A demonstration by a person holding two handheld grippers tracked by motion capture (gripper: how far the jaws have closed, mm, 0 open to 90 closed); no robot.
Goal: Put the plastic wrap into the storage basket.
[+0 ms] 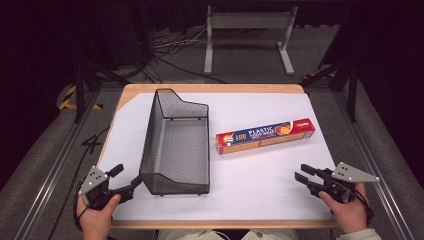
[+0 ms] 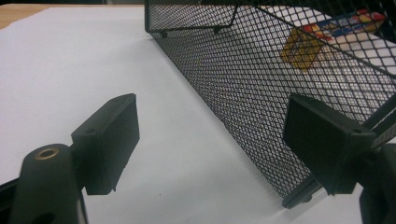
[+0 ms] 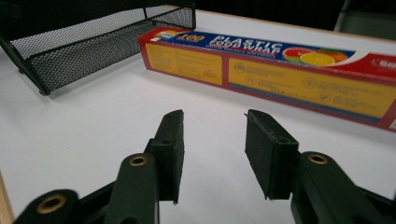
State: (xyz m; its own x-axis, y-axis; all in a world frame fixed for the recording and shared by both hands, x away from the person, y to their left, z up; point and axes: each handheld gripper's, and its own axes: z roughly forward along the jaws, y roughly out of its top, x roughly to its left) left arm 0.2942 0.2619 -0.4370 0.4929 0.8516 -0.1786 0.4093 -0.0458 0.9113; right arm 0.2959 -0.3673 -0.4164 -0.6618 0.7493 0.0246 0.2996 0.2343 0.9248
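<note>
A black wire-mesh basket (image 1: 175, 145) stands left of centre on the white sheet. A long red and yellow plastic wrap box (image 1: 265, 135) lies to its right, slightly slanted. My left gripper (image 1: 126, 177) is held at the basket's near left corner, open wide. In the left gripper view, the left gripper (image 2: 210, 112) has one jaw close against the basket's mesh wall (image 2: 243, 79); whether they touch I cannot tell. My right gripper (image 1: 304, 173) rests near the front right, partly open and empty. In the right gripper view, the right gripper (image 3: 215, 126) points at the box (image 3: 280, 74), well short of it.
The white sheet (image 1: 260, 180) covers a wooden table (image 1: 210, 88) whose edge shows at the back and front. A grey metal stand (image 1: 247, 30) and cables lie on the floor beyond. Metal rails run along both sides of the table.
</note>
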